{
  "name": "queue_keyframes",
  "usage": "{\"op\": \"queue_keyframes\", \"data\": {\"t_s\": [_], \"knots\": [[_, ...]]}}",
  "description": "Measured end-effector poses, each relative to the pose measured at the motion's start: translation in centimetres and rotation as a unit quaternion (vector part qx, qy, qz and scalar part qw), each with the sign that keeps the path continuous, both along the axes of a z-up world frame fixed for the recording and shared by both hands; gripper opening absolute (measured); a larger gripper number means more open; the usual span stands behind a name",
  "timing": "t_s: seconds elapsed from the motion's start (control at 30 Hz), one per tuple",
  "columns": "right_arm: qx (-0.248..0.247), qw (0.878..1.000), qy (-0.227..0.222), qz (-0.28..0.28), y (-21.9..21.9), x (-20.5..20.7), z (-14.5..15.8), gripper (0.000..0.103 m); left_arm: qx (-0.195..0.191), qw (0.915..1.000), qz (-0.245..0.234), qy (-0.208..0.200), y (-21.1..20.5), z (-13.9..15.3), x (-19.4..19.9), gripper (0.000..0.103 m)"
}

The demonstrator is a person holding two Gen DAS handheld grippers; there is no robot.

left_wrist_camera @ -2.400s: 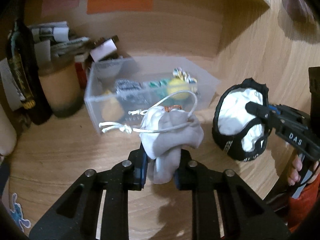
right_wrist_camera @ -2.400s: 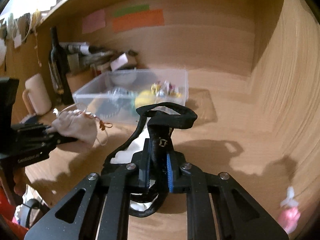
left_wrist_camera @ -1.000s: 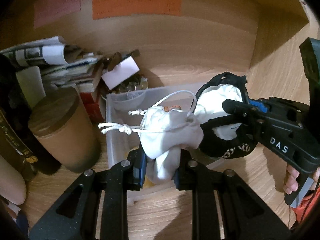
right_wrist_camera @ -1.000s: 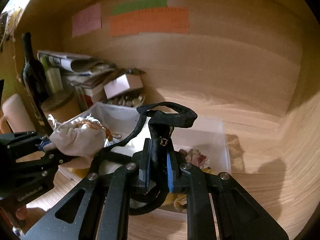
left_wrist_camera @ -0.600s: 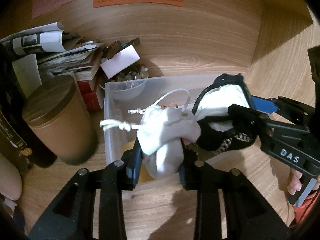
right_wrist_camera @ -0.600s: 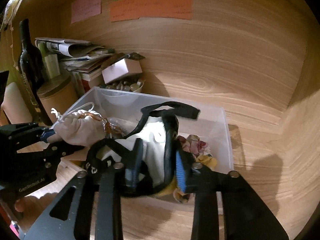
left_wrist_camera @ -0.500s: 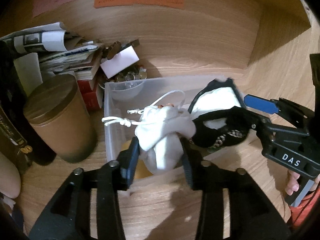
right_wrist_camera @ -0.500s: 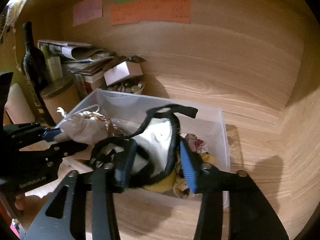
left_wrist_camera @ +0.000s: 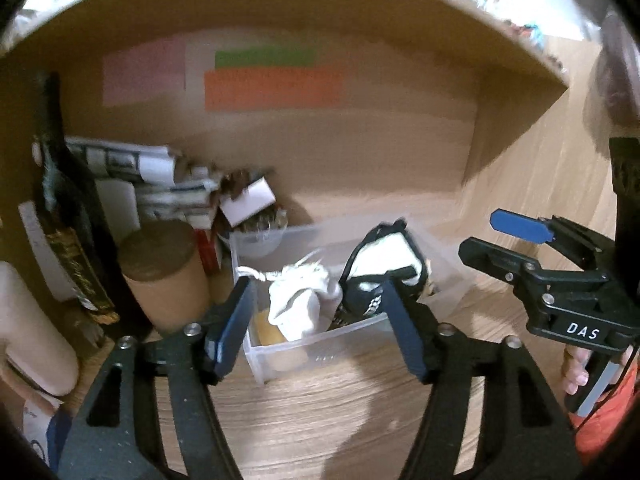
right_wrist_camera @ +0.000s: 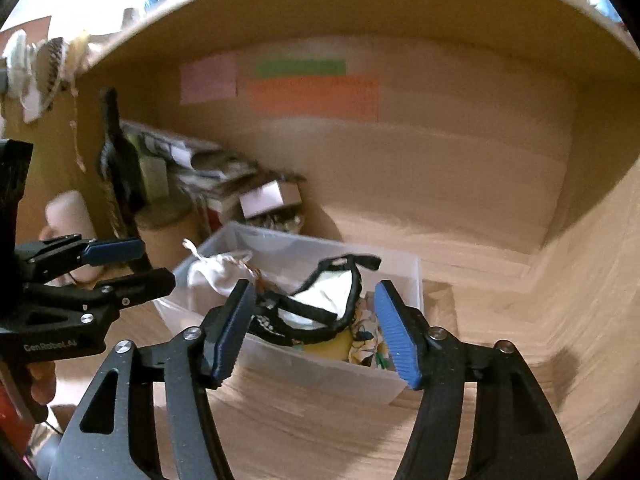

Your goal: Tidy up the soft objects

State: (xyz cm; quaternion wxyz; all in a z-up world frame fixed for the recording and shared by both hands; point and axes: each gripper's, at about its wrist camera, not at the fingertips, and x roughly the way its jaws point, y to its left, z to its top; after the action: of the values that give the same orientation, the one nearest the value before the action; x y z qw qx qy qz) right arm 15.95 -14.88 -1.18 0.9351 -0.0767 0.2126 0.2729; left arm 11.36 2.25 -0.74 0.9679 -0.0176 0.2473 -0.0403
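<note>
A clear plastic bin stands on the wooden surface ahead of both grippers. A white drawstring pouch lies in its left part. A black-edged white fabric piece lies beside it on yellow and patterned soft things. My left gripper hangs back from the bin, jaws opening, nothing between them. My right gripper is likewise drawn back, jaws opening and empty. Each gripper shows in the other's view.
A brown lidded canister, a dark bottle, stacked papers and a small box crowd the back left corner. Coloured notes hang on the rear wall. A wooden side wall closes the right.
Both grippers opened and let go: the pouch and the black-edged piece dropped into the bin. Both hands then pulled back and rose, so the bin looks smaller.
</note>
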Motion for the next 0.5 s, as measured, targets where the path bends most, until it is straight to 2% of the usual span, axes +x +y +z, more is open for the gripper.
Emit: {"op": "queue_keyframes", "data": {"t_s": [0.1, 0.2, 0.3, 0.5], "knots": [[0.020, 1.000, -0.018, 0.002, -0.6, -1.6, 1.0, 0.070, 0.006, 0.9995, 0.003, -0.030, -0.3, 1.3, -1.8, 0.074], [0.035, 0.999, -0.036, 0.004, -1.0, -3.1, 1.8, 0.073, 0.007, 0.9986, 0.003, -0.053, -0.4, 2.2, -3.2, 0.083], [0.048, 0.997, -0.057, 0.005, -1.3, -4.6, 2.5, 0.083, 0.008, 0.9971, 0.007, -0.075, -0.7, 2.9, -4.5, 0.092], [0.053, 0.995, -0.083, 0.009, -1.5, -6.8, 3.3, 0.085, 0.016, 0.9938, 0.014, -0.109, -1.3, 3.8, -7.0, 0.101]]}}
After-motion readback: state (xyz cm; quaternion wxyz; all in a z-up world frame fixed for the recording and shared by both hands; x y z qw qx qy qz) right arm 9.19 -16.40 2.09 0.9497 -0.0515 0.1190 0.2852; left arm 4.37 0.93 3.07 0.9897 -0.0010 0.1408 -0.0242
